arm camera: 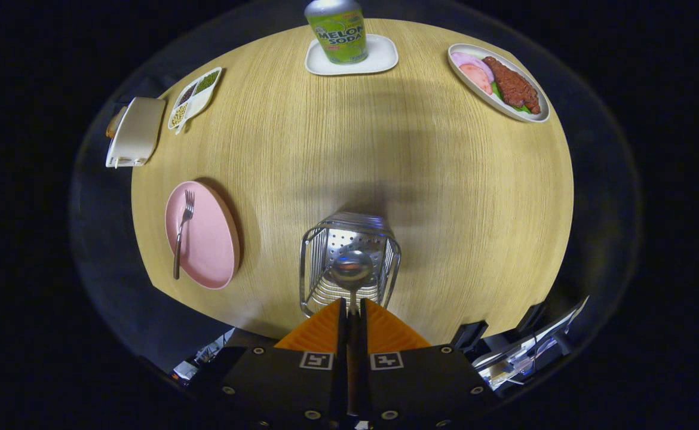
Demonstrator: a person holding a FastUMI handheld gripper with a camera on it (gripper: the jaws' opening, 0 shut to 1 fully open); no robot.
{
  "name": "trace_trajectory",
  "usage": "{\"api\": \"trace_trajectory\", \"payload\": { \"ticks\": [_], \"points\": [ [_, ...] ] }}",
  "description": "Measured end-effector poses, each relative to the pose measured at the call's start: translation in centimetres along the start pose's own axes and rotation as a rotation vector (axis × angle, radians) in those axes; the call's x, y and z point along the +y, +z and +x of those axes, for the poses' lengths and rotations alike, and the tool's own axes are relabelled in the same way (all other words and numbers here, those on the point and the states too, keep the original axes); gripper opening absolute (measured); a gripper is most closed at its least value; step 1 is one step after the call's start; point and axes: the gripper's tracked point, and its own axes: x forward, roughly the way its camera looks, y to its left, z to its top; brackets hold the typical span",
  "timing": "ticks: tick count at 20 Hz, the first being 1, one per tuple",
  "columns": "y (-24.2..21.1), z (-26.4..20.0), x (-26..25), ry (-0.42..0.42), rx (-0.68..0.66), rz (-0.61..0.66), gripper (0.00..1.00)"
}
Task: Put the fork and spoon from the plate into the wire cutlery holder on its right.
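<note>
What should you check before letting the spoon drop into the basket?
1. Fingers closed on the shiny metal spoon's handle: ok.
2. Spoon bowl over the silver wire cutlery holder's opening: ok, it looks roughly centred.
3. Holder standing upright on the round wooden table: ok.
4. How far the spoon sits above the holder's bottom: cannot tell.
5. Metal fork waiting on the round pink plate: ok, its handle end pokes past the rim.

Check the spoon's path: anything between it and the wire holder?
Nothing visible. The gripper is shut on the spoon, whose bowl hangs right over the open top of the wire cutlery holder. The fork lies on the pink plate.
</note>
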Motion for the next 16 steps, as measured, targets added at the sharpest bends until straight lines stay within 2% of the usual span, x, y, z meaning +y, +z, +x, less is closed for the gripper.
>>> {"api": "trace_trajectory", "payload": {
  "ticks": [2,8,14,15,16],
  "points": [
    [0.5,-0.1,0.2,0.009,-0.036,0.010,0.08],
    [1.2,-2.4,1.1,0.039,-0.180,0.087,0.17],
    [0.6,-5.9,6.4,0.157,-0.341,0.083,0.39],
    [0.5,-6.2,7.7,0.184,-0.356,0.078,0.49],
    [0.2,-6.4,9.2,0.214,-0.366,0.077,0.54]
  ]
}}
